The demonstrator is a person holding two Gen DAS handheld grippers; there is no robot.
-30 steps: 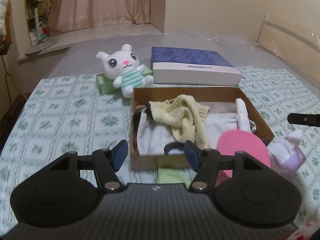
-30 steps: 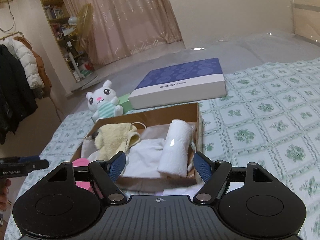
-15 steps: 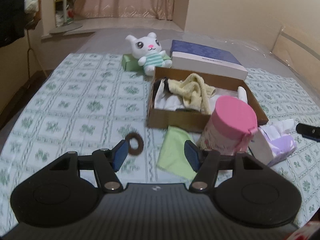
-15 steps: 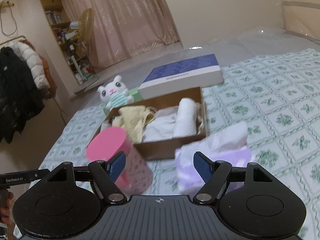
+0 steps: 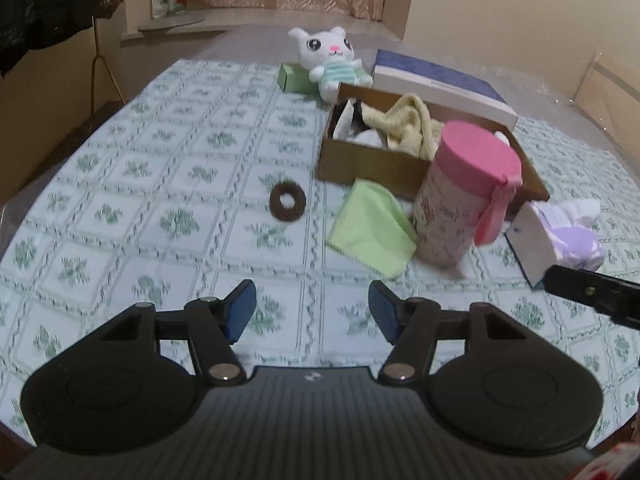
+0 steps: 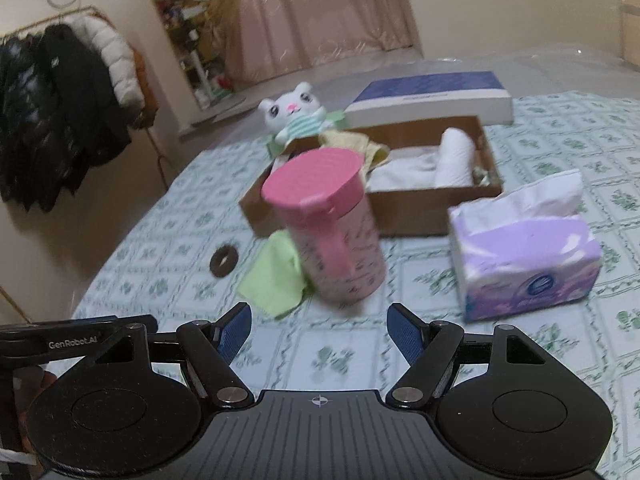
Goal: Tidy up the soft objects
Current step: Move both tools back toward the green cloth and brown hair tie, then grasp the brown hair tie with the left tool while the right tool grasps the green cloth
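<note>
A brown cardboard box (image 5: 372, 160) (image 6: 424, 208) on the bed holds a yellow towel (image 5: 412, 124), white cloths and a rolled white towel (image 6: 454, 158). A green cloth (image 5: 370, 230) (image 6: 276, 276) lies flat in front of it, and a brown hair ring (image 5: 287, 201) (image 6: 224, 260) lies to its left. A white plush bunny (image 5: 328, 58) (image 6: 294, 114) sits behind the box. My left gripper (image 5: 312, 314) is open and empty, well short of the cloth. My right gripper (image 6: 320, 334) is open and empty, in front of the pink cup.
A pink lidded cup (image 5: 464, 196) (image 6: 332, 224) stands between cloth and tissue pack (image 5: 560, 236) (image 6: 524, 248). A blue-topped flat box (image 5: 440, 84) (image 6: 432, 96) and a green box (image 5: 294, 76) lie behind. Coats (image 6: 60, 100) hang at the left.
Both grippers have pulled back from the box and risen, so the cup, tissue pack, green cloth and hair ring now show. Both stay open and empty.
</note>
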